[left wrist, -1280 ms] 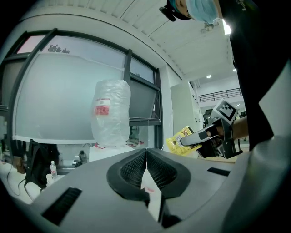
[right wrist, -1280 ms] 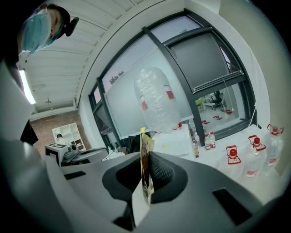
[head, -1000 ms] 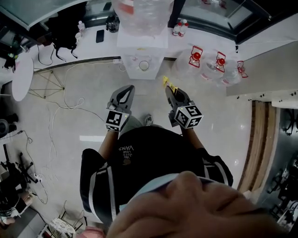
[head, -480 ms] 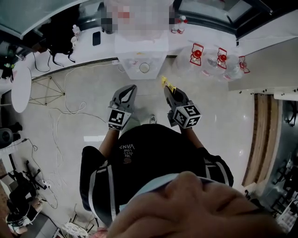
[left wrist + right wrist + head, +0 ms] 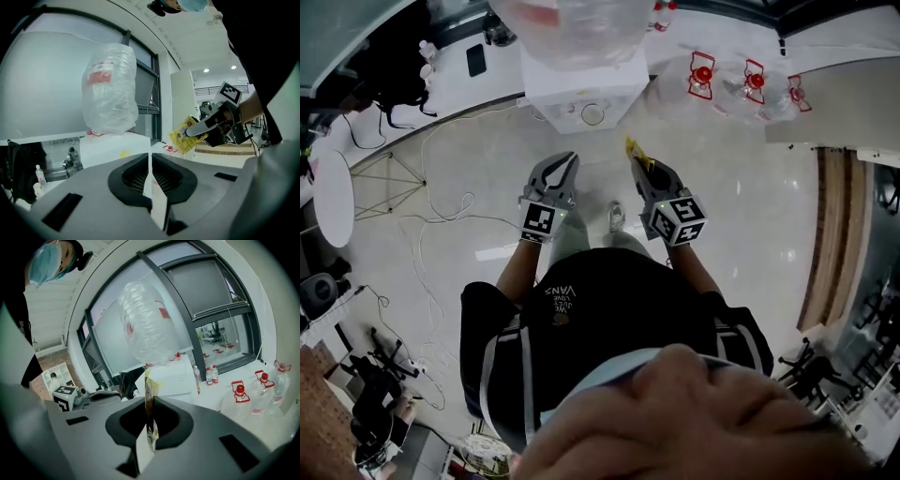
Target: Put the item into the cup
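- Judging the yellow sachet (image 5: pixel 150 401) to be light, thin and floppy, with slick film. It won't break but can fold or slip.
- Right hand-held gripper (image 5: pixel 640 169) is clamped on one end of it and the rest sticks out past the tips. A bite nearer the middle would flap less.
- Left hand-held gripper (image 5: pixel 150 171) is closed on nothing.
- Cup (image 5: pixel 593 114) sits on the water dispenser (image 5: pixel 581 89) ledge, upper centre of the head view, apart from the sachet.
- Versus a second ago: dispenser and cup have shifted up the frame, both grippers sit slightly higher, and the grips are unchanged.
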Available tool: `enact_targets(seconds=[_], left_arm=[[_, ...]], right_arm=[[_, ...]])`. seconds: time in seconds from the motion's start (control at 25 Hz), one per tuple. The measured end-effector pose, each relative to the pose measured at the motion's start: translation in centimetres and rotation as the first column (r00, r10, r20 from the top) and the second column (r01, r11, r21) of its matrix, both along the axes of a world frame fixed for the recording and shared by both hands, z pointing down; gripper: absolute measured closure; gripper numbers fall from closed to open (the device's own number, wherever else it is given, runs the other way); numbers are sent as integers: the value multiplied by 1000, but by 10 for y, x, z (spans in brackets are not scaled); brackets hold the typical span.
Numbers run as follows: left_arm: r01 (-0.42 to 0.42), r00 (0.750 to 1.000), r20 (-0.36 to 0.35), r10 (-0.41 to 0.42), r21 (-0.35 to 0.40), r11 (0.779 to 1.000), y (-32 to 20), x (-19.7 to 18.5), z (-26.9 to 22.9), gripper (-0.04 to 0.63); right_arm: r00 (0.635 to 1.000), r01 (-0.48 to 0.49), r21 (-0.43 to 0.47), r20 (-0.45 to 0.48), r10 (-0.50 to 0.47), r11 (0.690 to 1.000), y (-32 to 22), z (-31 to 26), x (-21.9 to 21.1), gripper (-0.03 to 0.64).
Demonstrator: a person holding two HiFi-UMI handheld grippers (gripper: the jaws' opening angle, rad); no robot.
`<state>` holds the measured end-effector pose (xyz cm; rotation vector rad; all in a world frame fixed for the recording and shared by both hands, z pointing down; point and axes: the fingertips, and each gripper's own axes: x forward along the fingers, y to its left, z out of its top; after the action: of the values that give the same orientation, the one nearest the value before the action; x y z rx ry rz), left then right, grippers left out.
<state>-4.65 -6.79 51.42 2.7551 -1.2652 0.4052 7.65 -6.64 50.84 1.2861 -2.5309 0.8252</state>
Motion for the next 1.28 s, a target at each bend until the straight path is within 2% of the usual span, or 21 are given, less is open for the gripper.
enact_targets(seconds=[0.16,0.6,0.96,1.08,1.28], left_arm=[[-38,999,28,38,-21,999,-16,-6,32,574],[-79,996,20,81,-95,992,-55,-5,103,572],[-50,998,29,55,-153,987,-81,-9,170,568],[-40,998,38,47,-174,984,-88,-9,192,554],[-26,997,63,40,-217,976,-95,-12,233,488]], right_arm=[[1000,-12,-19,-14,12,1000,-13,23,-14,568],[998,-56,-64,-35,54,996,-47,83,-27,568],[997,-66,-94,-51,62,993,-61,123,-29,568],[997,-60,-109,-50,55,992,-62,135,-31,568],[998,-56,-130,-50,49,990,-58,154,-34,568]])
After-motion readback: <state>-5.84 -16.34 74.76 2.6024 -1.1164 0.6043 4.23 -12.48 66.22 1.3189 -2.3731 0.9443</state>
